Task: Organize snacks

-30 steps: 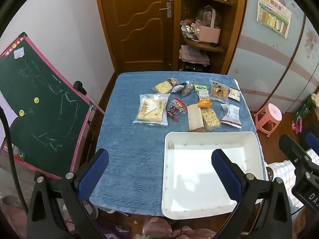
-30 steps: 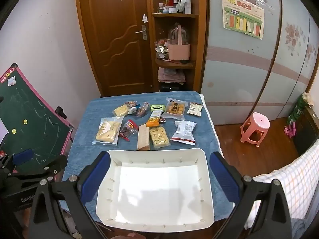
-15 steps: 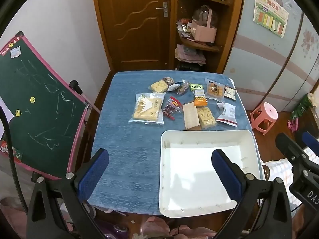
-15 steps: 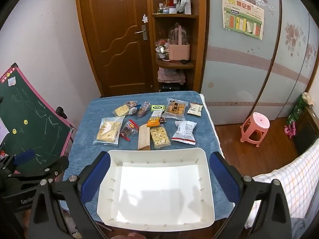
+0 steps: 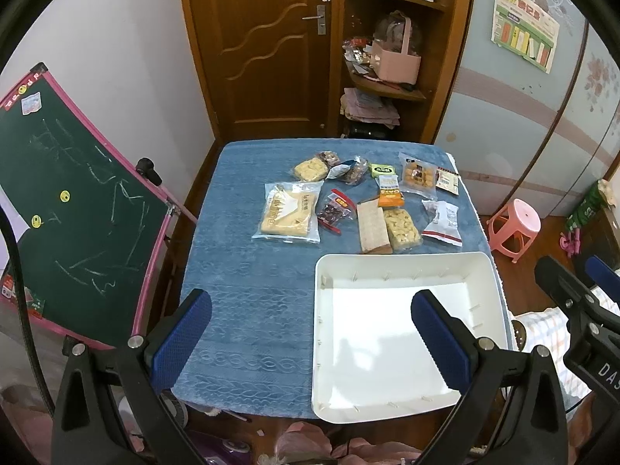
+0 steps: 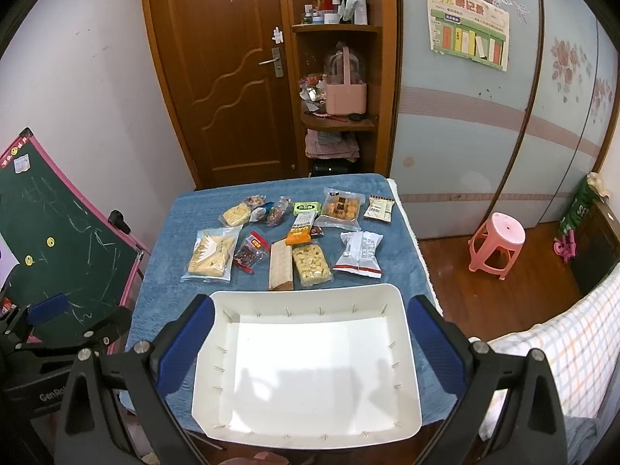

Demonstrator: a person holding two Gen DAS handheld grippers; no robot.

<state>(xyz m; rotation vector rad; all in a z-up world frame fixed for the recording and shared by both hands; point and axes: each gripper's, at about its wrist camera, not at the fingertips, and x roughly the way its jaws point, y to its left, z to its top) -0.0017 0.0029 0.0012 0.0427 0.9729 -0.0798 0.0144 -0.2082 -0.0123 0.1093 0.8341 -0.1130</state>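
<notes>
Both claws gape wide, gripping nothing — the left claw (image 5: 310,333) and right claw (image 6: 310,343) hover over the desk (image 5: 248,294). The white tray (image 6: 403,302) lies beneath the right claw; snack packets (image 6: 310,240) lie ahead, beyond it.

Green chalkboard (image 5: 69,209) left of table; pink stool (image 6: 497,243) right; wooden door (image 6: 228,77) behind.

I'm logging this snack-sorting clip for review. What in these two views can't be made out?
- Small wrapper print, e.g. green packet: too small in both views.
- White tray near rim: partly behind the right hand-held gripper fingers in the right wrist view.
- Right hand-held gripper in the left wrist view: cut off by the frame edge.
- Blue-covered table near edge: hidden behind the left hand-held gripper.
</notes>
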